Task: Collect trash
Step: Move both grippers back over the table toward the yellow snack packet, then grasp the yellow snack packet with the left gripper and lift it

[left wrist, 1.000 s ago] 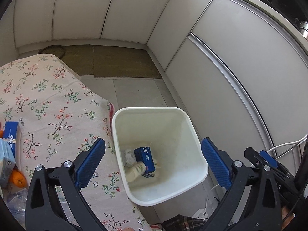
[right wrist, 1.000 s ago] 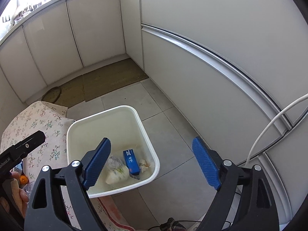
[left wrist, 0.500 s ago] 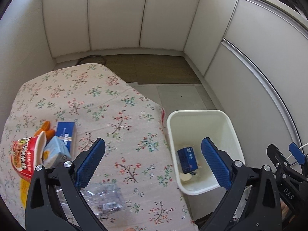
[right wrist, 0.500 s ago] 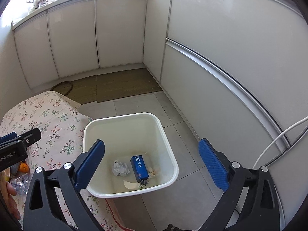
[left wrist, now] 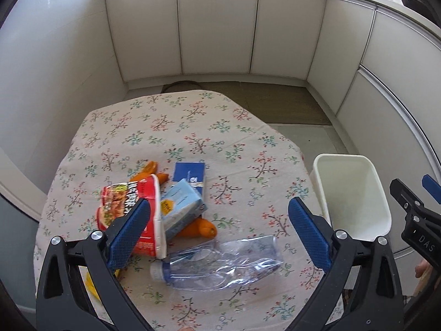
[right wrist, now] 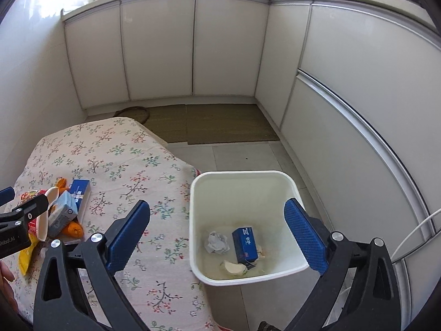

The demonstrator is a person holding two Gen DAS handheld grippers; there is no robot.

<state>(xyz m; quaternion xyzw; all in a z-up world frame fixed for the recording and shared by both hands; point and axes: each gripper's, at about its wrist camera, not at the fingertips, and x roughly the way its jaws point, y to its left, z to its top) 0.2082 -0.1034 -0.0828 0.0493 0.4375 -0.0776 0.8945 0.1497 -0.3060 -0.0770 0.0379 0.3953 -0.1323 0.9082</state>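
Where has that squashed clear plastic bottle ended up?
In the left wrist view, the bottle lies on the floral tablecloth, just in front of the red noodle cup.

"DAS" on the right hand-held gripper (left wrist: 420, 215), "Robot.AI" on the left hand-held gripper (right wrist: 12, 226)

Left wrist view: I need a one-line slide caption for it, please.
Open left tongs above a floral tablecloth with a crushed plastic bottle, noodle cup and cartons beside a white bin.

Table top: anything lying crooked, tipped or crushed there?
Yes. The clear plastic bottle lies flattened on its side, and the red noodle cup is tipped over against the light blue carton. Nothing looks spilled.
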